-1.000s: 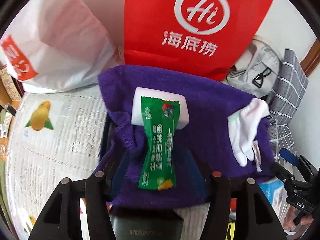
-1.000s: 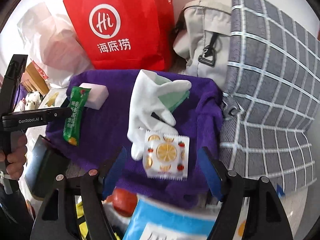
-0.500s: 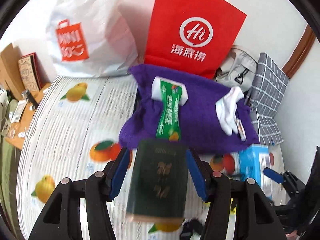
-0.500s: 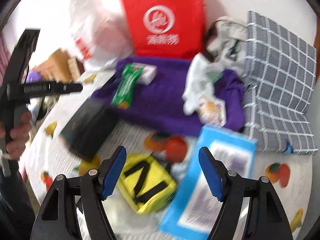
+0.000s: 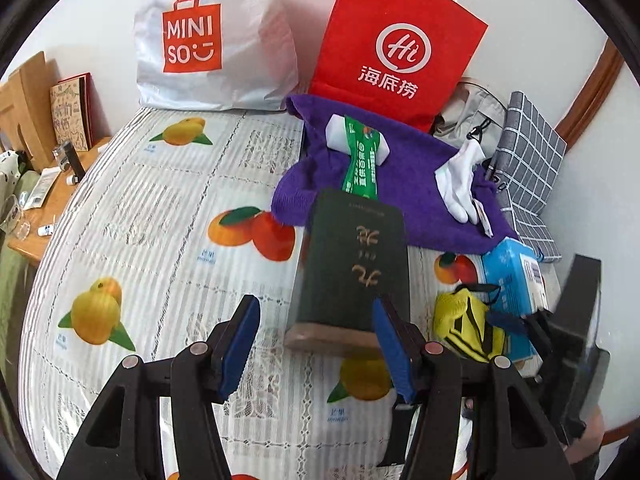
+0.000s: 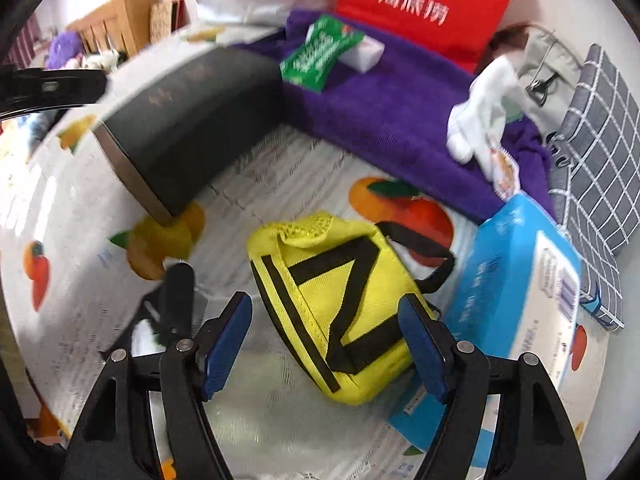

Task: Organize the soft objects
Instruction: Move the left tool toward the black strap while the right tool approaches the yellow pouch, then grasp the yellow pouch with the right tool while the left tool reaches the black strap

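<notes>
A purple towel [image 5: 404, 176] lies at the back of the table and shows in the right wrist view too [image 6: 384, 116]. On it rest a green packet [image 5: 360, 160] over a white sponge [image 5: 334, 134], a white glove [image 5: 460, 184] and a small fruit-print sachet [image 6: 505, 166]. My left gripper [image 5: 316, 344] is open and empty, just short of a dark green book [image 5: 352, 264]. My right gripper [image 6: 324, 344] is open and empty, its fingertips either side of a yellow pouch [image 6: 332, 304] with black straps.
A blue tissue pack [image 6: 520, 304] lies right of the pouch. A red paper bag [image 5: 396, 44], a white Miniso bag [image 5: 216, 36], a grey bag [image 5: 468, 116] and grey checked cloth [image 5: 528, 160] line the back. The fruit-print tablecloth [image 5: 152, 232] covers the table.
Both grippers have pulled back from the towel, towards the front of the table. The book, yellow pouch and tissue pack have come into view. Both grippers stay open and empty.
</notes>
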`<state>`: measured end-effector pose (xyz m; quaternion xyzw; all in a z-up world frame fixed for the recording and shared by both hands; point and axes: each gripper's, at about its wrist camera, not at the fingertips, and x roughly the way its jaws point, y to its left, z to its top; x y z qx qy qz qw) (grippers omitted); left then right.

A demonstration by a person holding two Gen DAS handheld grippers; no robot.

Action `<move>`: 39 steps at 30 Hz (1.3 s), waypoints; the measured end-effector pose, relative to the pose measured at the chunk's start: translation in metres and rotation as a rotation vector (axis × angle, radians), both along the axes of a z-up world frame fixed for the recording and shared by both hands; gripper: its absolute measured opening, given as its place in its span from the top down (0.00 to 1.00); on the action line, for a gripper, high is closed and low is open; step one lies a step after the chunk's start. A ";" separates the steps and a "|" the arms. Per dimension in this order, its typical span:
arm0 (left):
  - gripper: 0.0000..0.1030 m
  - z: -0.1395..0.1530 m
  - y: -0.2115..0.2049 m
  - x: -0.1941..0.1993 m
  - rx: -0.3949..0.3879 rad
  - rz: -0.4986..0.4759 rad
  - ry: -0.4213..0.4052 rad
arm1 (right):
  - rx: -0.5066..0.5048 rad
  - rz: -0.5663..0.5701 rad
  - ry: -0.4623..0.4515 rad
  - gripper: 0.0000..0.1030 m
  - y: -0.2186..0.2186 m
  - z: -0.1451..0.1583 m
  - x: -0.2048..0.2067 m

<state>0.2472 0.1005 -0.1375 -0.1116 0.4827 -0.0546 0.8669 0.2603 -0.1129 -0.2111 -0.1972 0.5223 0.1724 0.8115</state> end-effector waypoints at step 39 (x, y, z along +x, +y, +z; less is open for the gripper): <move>0.45 -0.005 -0.038 -0.075 0.045 -0.046 0.048 | 0.520 -0.160 -0.037 0.85 -0.092 0.097 -0.082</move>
